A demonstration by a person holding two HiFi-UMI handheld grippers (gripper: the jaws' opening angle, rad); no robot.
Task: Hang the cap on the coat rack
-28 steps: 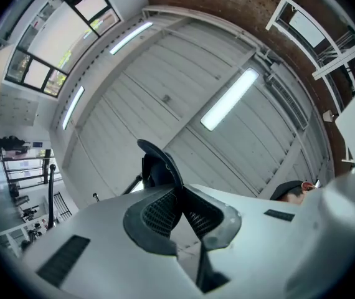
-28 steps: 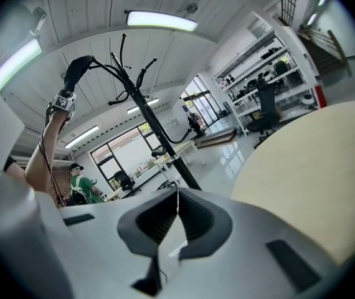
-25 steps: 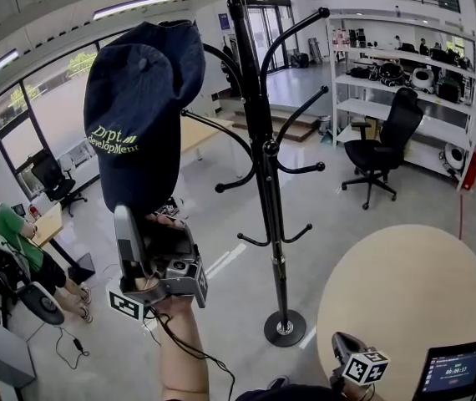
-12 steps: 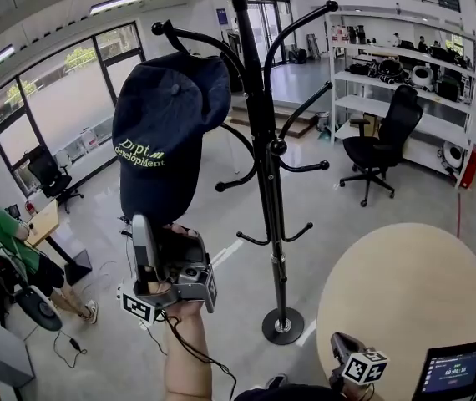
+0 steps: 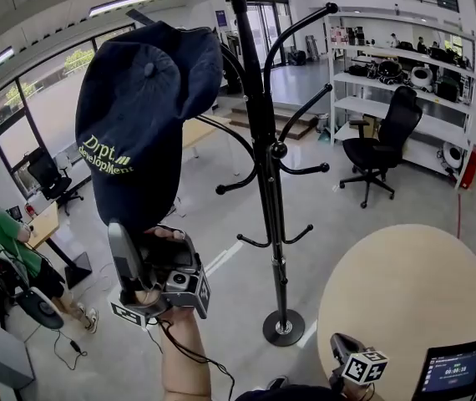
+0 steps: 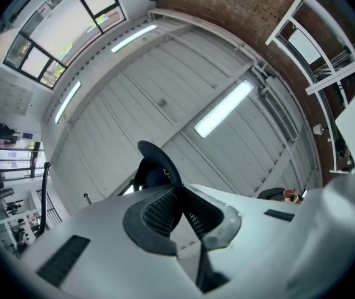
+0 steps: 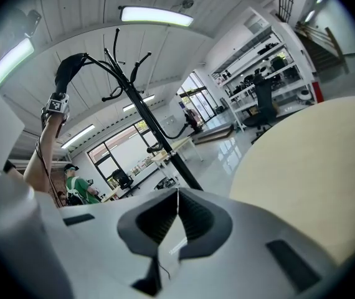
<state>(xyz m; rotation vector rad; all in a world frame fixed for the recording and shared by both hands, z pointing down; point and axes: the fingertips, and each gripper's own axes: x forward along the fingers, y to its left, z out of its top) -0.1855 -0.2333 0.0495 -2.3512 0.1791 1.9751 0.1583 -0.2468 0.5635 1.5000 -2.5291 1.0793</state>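
A dark navy cap (image 5: 142, 115) with green lettering is raised high at the left of the head view. My left gripper (image 5: 146, 230) points straight up beneath it, shut on the cap's brim (image 6: 159, 162). The black coat rack (image 5: 260, 140) stands just right of the cap. The cap's crown overlaps an upper left hook; contact cannot be told. In the right gripper view the cap (image 7: 68, 70) shows at the end of a hook arm of the rack (image 7: 146, 114). My right gripper (image 5: 346, 349) rests low by the round table, jaws shut and empty (image 7: 176, 198).
A round beige table (image 5: 405, 291) fills the lower right, with a small screen (image 5: 455, 370) at its near edge. A black office chair (image 5: 380, 144) and white shelves (image 5: 405, 73) stand behind the rack. A person in green (image 5: 4, 241) sits far left by desks.
Half a second ago the cap sat lower and further right, below a hook tip. It has since swung up and left, near its place a second ago. The right gripper has not moved.
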